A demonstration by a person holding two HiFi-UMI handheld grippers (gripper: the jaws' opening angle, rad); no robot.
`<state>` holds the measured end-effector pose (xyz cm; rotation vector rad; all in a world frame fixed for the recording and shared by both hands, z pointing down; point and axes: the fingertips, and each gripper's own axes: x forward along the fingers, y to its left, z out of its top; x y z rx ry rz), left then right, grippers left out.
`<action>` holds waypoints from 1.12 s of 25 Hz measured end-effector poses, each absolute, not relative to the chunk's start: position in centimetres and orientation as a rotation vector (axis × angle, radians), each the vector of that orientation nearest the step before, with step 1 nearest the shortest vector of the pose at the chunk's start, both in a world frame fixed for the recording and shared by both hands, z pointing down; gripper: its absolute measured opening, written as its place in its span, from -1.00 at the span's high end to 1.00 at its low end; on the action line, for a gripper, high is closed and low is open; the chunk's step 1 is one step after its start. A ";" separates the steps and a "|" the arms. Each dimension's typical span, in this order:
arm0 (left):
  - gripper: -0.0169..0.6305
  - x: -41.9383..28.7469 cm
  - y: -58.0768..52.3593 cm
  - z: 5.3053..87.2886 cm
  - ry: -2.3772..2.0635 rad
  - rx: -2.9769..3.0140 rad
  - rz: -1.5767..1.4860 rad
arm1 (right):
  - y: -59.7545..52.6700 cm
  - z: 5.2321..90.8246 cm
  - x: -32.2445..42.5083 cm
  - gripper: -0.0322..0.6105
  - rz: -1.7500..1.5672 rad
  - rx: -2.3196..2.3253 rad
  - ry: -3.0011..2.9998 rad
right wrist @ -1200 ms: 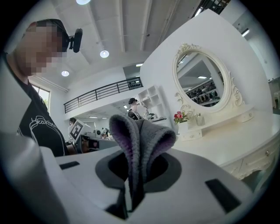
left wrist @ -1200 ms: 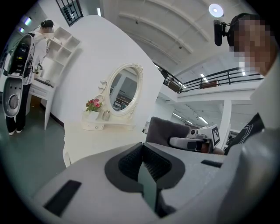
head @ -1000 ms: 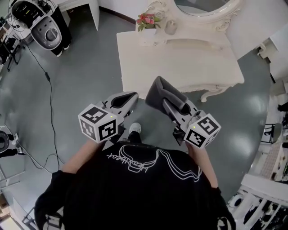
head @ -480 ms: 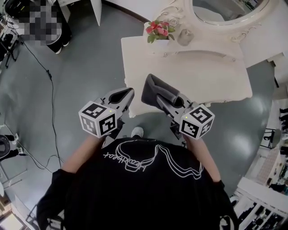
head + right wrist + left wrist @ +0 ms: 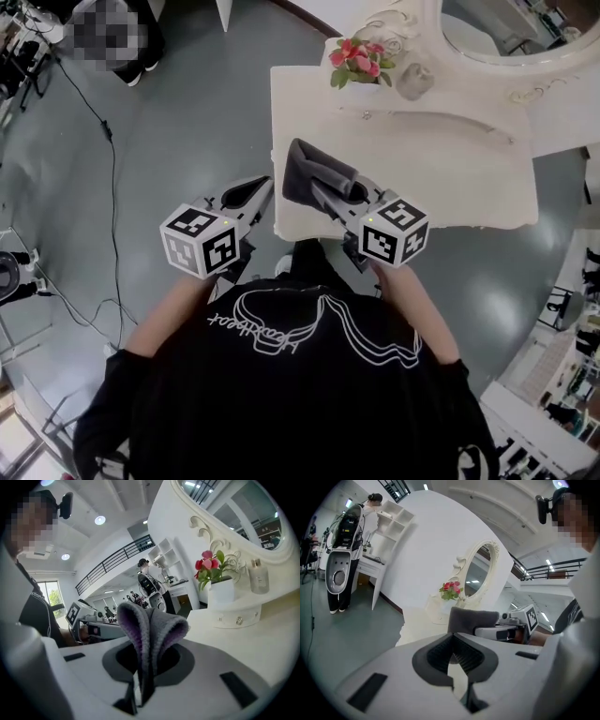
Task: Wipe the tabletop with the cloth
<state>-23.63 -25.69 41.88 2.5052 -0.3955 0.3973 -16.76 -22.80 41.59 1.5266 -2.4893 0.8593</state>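
Glossy grey floor (image 5: 187,122), white walls (image 5: 424,536), ornate oval mirror (image 5: 476,576).

White script lettering (image 5: 255,330) is running across the black shirt (image 5: 309,403) in the lower middle of the head view, upside down to the camera. It is looking like "heartbeat", but it is not coming through sharply enough to be sure. The left marker cube (image 5: 200,241) at centre left and the right marker cube (image 5: 394,230) just right of centre are showing black-and-white square code patterns, not letters or numbers. Nothing else is reading as text in any view.
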 end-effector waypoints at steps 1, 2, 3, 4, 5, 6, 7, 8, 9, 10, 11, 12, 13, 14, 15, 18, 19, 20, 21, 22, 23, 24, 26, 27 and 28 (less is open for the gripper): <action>0.93 -23.6 -26.1 42.0 -0.411 2.499 0.396 | -23.4 42.1 -16.7 0.73 0.871 1.510 -2.488; 0.93 -23.5 -26.4 42.1 -0.426 2.493 0.393 | -23.9 42.6 -16.7 0.74 0.882 1.492 -2.488; 0.93 -23.5 -26.7 42.1 -0.441 2.486 0.392 | -24.5 43.0 -16.8 0.74 0.890 1.474 -2.488; 0.93 -23.6 -27.0 42.2 -0.453 2.481 0.395 | -25.0 43.4 -16.8 0.74 0.898 1.458 -2.488; 0.93 -23.7 -27.1 42.3 -0.464 2.477 0.402 | -25.6 43.7 -16.9 0.74 0.905 1.443 -2.486; 0.93 -23.8 -27.2 42.4 -0.472 2.472 0.408 | -26.1 44.1 -16.9 0.74 0.914 1.430 -2.483; 0.93 -23.9 -27.3 42.5 -0.481 2.467 0.411 | -26.6 44.5 -17.0 0.74 0.923 1.417 -2.477; 0.93 -23.9 -27.5 42.7 -0.492 2.460 0.410 | -27.0 44.9 -17.0 0.74 0.929 1.404 -2.468; 0.93 -24.0 -27.7 42.8 -0.503 2.451 0.406 | -27.5 45.5 -17.0 0.73 0.933 1.394 -2.456; 0.93 -24.0 -27.9 42.9 -0.513 2.442 0.402 | -28.0 46.1 -17.0 0.73 0.935 1.386 -2.442; 0.93 -24.1 -28.0 43.0 -0.522 2.434 0.399 | -28.5 46.7 -17.0 0.74 0.939 1.381 -2.428; 0.93 -24.2 -28.1 43.1 -0.530 2.427 0.400 | -28.8 47.3 -17.0 0.74 0.946 1.375 -2.414; 0.93 -24.3 -28.3 43.2 -0.538 2.423 0.401 | -29.2 47.9 -17.0 0.74 0.953 1.368 -2.400; 0.93 -24.4 -28.5 43.3 -0.548 2.419 0.402 | -29.5 48.5 -17.0 0.74 0.954 1.361 -2.385; 0.93 -24.6 -28.8 43.3 -0.561 2.414 0.400 | -29.8 49.0 -16.9 0.74 0.949 1.357 -2.371; 0.93 -25.3 -30.0 43.3 -0.608 2.396 0.380 | -30.7 50.1 -16.5 0.74 0.917 1.372 -2.331; 0.93 -25.4 -30.3 43.3 -0.621 2.390 0.374 | -31.0 50.4 -16.3 0.74 0.907 1.380 -2.316; 0.93 -25.6 -30.5 43.4 -0.630 2.383 0.369 | -31.1 50.8 -16.1 0.73 0.897 1.387 -2.299; 0.93 -25.7 -30.6 43.4 -0.637 2.377 0.367 | -31.3 51.2 -15.9 0.73 0.886 1.392 -2.281; 0.93 -25.7 -30.7 43.5 -0.642 2.373 0.366 | -31.5 51.6 -15.7 0.74 0.873 1.394 -2.263; 0.93 -25.8 -30.8 43.6 -0.646 2.371 0.366 | -31.7 52.0 -15.6 0.73 0.860 1.392 -2.247; 0.93 -25.9 -30.9 43.8 -0.649 2.369 0.367 | -31.8 52.3 -15.6 0.74 0.847 1.387 -2.234; 0.93 -26.1 -31.0 44.2 -0.658 2.359 0.367 | -32.0 53.0 -15.5 0.74 0.819 1.374 -2.211; 0.93 -26.3 -31.0 44.6 -0.663 2.348 0.369 | -32.1 53.3 -15.5 0.73 0.804 1.372 -2.195; 0.93 -26.4 -31.0 44.9 -0.667 2.336 0.372 | -32.1 53.6 -15.3 0.74 0.790 1.372 -2.175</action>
